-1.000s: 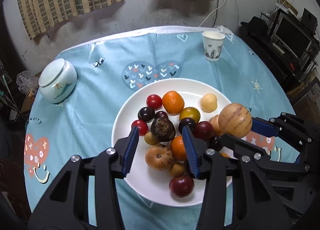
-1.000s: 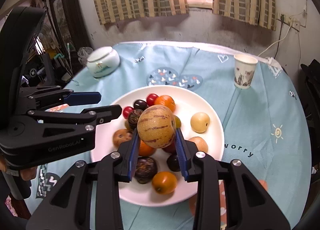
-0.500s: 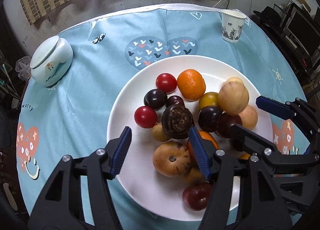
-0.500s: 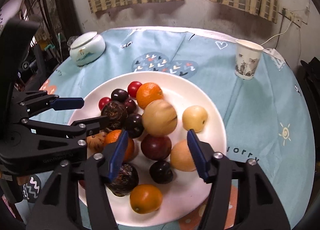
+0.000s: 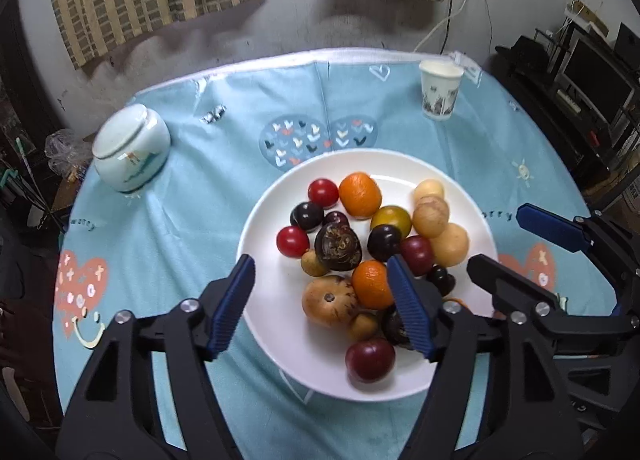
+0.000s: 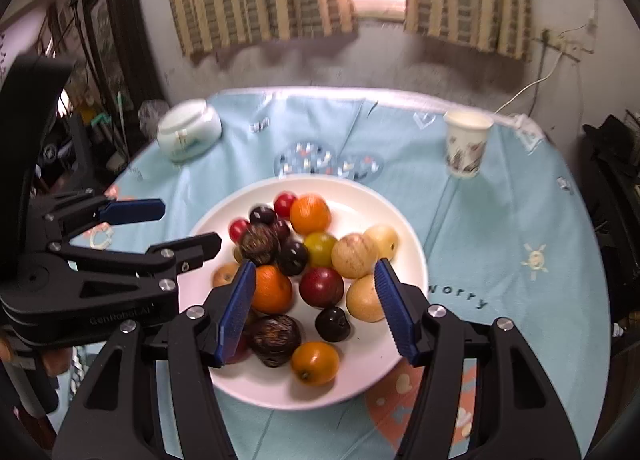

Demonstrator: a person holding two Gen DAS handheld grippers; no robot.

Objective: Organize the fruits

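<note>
A white plate [image 5: 276,340] [image 6: 412,260] holds several fruits: oranges, red tomatoes, dark plums, tan melons. The tan striped melon [image 5: 430,216] [image 6: 354,256] lies on the pile beside a yellow-green fruit [image 5: 391,217]. My left gripper [image 5: 322,306] is open and empty above the plate's near left side. My right gripper [image 6: 316,310] is open and empty above the plate's near part; it also shows in the left wrist view [image 5: 516,244] at the plate's right edge. The left gripper shows in the right wrist view [image 6: 160,228].
A round table has a light blue cloth [image 5: 180,220] with heart prints. A white lidded ceramic jar [image 5: 130,148] [image 6: 188,136] stands at the far left. A paper cup [image 5: 440,90] [image 6: 466,148] stands at the far right. Wall and curtains lie behind.
My right gripper opened and let go of the tan striped melon, which now lies on the fruit pile. Both grippers then pulled back and up from the plate.
</note>
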